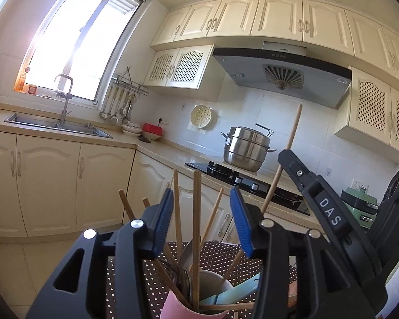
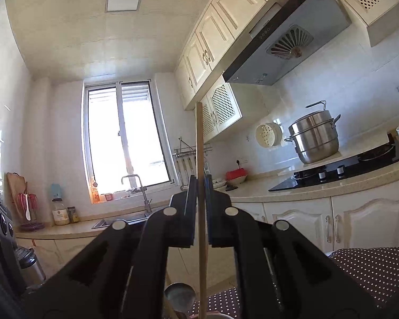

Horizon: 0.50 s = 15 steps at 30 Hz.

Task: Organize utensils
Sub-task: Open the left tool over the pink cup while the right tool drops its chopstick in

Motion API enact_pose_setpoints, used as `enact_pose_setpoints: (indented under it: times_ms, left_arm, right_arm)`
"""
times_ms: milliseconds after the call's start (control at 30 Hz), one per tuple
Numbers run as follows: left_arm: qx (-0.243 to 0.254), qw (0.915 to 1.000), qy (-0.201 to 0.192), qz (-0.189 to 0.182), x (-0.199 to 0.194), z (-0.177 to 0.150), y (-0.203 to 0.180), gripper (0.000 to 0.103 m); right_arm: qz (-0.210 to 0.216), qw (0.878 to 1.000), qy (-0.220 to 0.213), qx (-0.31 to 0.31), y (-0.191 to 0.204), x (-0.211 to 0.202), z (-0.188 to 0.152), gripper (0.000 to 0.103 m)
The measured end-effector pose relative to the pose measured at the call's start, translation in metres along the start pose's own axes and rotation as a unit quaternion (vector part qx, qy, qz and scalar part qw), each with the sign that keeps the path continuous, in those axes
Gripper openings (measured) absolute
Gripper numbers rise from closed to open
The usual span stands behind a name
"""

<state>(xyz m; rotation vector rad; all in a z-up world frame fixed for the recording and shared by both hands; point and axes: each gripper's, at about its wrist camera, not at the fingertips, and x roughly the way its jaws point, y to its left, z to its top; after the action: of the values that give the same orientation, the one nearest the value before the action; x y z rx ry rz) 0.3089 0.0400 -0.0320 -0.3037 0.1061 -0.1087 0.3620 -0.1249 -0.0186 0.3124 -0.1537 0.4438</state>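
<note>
Kitchen, cream cabinets (image 1: 48, 186) all round, bright window (image 1: 74, 45) at 10 o'clock in the left wrist view, steel sink (image 1: 55, 126) below it. Range hood (image 1: 282, 77) at 1 o'clock over a black hob (image 1: 242, 180) carrying a stacked steamer pot (image 1: 246, 147). Polka-dot tablecloth (image 1: 220, 255) at 6 o'clock. Left gripper (image 1: 202, 218) jaws apart; chopsticks (image 1: 196, 212) stand between the blue pads, untouched, in a pink-rimmed cup (image 1: 212, 287) below. Right gripper (image 2: 200, 207) clamped on a single wooden chopstick (image 2: 199, 143), upright, its lower end running down towards a metal spoon (image 2: 179, 295) at 6 o'clock.
</note>
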Motion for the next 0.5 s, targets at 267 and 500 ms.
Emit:
enact_pose_setpoints:
  times_ms: [267,500]
  left_arm:
    - [-0.007,0.9998,0.017,0.0,0.001,0.002,0.001,0.048]
    - [-0.015,0.9996,0.024,0.001,-0.01,0.008,0.0,0.053]
  right_arm:
    - [-0.008,0.998,0.049,-0.023,0.002,-0.003,-0.003,0.023]
    - [-0.032,0.997,0.05,-0.043,0.003,-0.024,0.011,0.053]
